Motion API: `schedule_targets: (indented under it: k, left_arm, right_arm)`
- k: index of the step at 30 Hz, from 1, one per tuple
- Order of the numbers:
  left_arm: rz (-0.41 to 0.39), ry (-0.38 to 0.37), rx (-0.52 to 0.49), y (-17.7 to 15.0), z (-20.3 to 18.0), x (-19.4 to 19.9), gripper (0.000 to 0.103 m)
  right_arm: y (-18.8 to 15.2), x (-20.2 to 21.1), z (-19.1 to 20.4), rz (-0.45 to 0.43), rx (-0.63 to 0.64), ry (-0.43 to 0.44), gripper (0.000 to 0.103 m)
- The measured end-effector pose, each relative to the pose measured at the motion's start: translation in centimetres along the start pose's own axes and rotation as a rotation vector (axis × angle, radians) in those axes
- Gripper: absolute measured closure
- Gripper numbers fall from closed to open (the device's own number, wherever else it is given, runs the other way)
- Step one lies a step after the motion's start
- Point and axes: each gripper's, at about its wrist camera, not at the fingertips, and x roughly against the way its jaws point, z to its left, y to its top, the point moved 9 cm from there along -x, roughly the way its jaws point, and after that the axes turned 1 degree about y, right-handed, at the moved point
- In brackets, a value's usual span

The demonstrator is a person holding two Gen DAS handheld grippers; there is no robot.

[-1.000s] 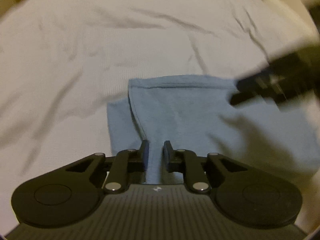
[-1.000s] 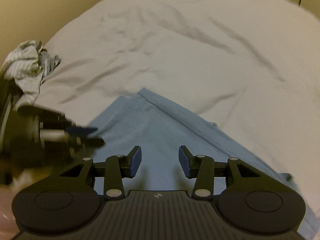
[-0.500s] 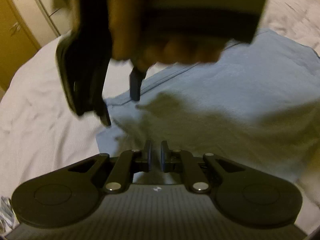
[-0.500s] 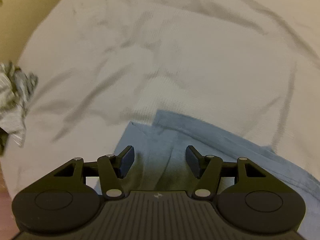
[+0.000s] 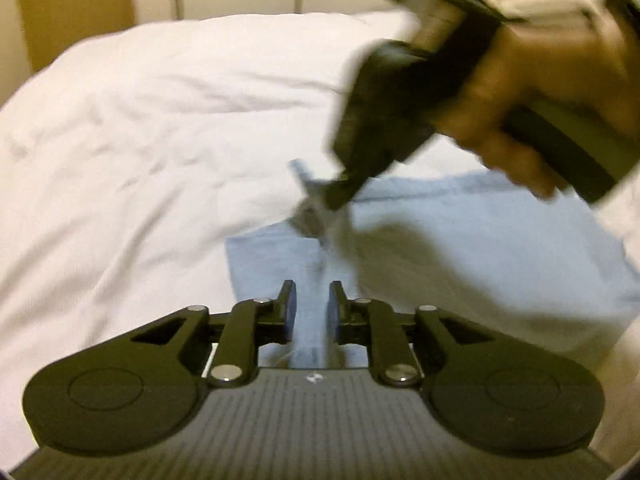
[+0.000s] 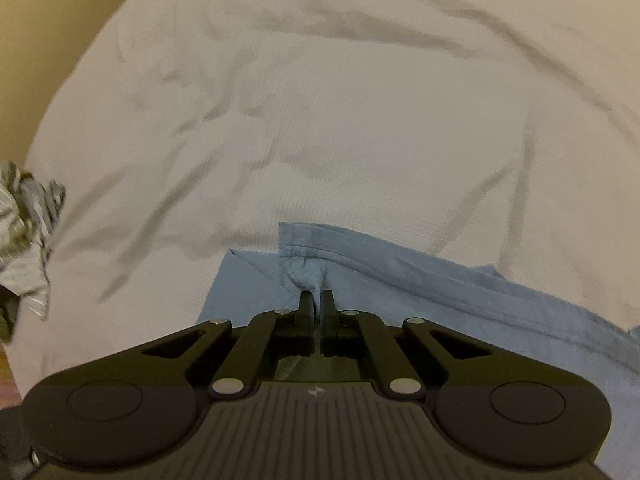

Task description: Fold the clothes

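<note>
So the blue shirt [image 6: 400, 280] is lying mostly flat on the bed [image 6: 340, 120], with its hemmed edge bunched up right where the right gripper [image 6: 318, 300] has pinched it, fingers nearly closed with a ridge of fabric between them. The left gripper [image 5: 312, 304] sits over the near part of the shirt with its fingers only a little apart; cloth shows in the gap, but I honestly can't tell if it's clamping anything or just hovering over it. From the left wrist view the right hand [image 5: 532, 92] is a big motion blur, so it's moving quick. My worry: the right side looks like it only has a thin bite near the hem, so a fast pull could slip it out or drag up just the top layer and leave the layer underneath behind, giving a crooked fold. And if the left isn't really holding, the whole shirt will probably slide across the sheet instead of folding over. There's also a crumpled striped garment [image 6: 24, 236] at the bed's edge, well apart from this.
</note>
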Motion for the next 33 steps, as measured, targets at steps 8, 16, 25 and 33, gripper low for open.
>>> schedule_targets:
  k: [8, 16, 25, 33]
  left_arm:
    - [0.057, 0.024, -0.098, -1.3, 2.2, 0.8, 0.085]
    - [0.083, -0.080, -0.248, -1.0, -0.7, -0.9, 0.073]
    - [0.189, -0.060, -0.305, -1.9, -1.9, -3.4, 0.068]
    - [0.232, -0.022, -0.215, -1.6, -2.4, -6.0, 0.083]
  right_arm:
    - [-2.2, 3.3, -1.2, -0.076, -0.051, 0.068, 0.102]
    - [-4.1, 5.7, -2.9, -0.114, -0.086, 0.061, 0.102]
    - [-5.8, 6.8, -3.6, -0.113, -0.088, 0.073, 0.102]
    - [-6.1, 7.5, -3.8, -0.131, -0.092, 0.075, 0.102]
